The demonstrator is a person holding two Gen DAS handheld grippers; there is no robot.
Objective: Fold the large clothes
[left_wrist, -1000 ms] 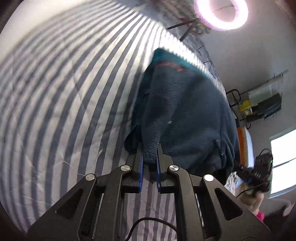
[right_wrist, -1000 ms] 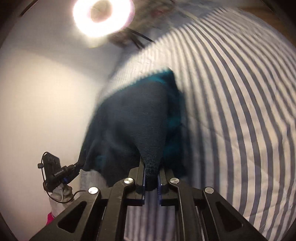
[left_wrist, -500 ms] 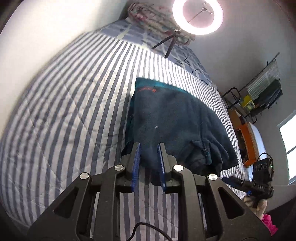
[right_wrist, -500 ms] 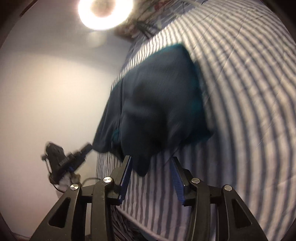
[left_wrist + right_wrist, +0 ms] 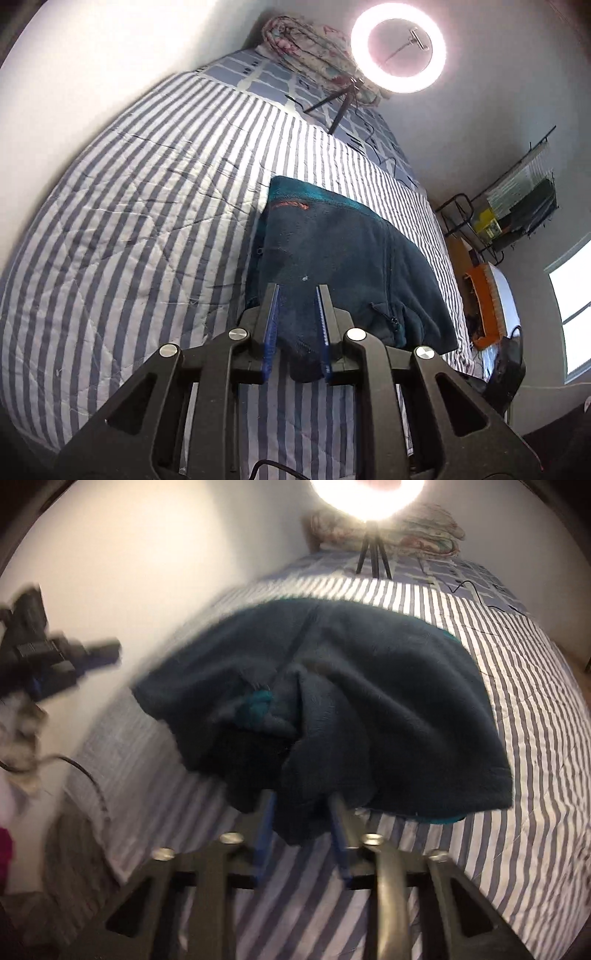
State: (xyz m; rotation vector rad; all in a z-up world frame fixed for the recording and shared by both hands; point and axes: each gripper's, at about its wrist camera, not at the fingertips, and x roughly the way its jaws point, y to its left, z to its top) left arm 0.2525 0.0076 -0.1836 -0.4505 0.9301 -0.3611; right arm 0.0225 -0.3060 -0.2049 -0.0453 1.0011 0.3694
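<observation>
A dark teal fleece jacket [image 5: 343, 258] lies folded on the striped bed cover [image 5: 147, 221], with an orange logo near its far edge. My left gripper [image 5: 295, 295] is open, its blue-padded fingers [image 5: 271, 325] either side of the jacket's near hem, fabric lying loose between them. In the blurred right wrist view the jacket [image 5: 369, 686] lies bunched on the bed cover [image 5: 535, 775]. My right gripper [image 5: 301, 805] is open, with a fold of the near hem hanging between its fingers.
A lit ring light on a tripod [image 5: 397, 46] stands at the head of the bed beside a folded floral blanket [image 5: 306, 48]. Cables [image 5: 373, 133] lie on the cover. A wall rack [image 5: 517, 206] and an orange box [image 5: 484, 306] are at the right.
Both grippers held the jacket's hem shut a second ago; both have opened and let it drop onto the bed. Both views have pulled back and tilted up.
</observation>
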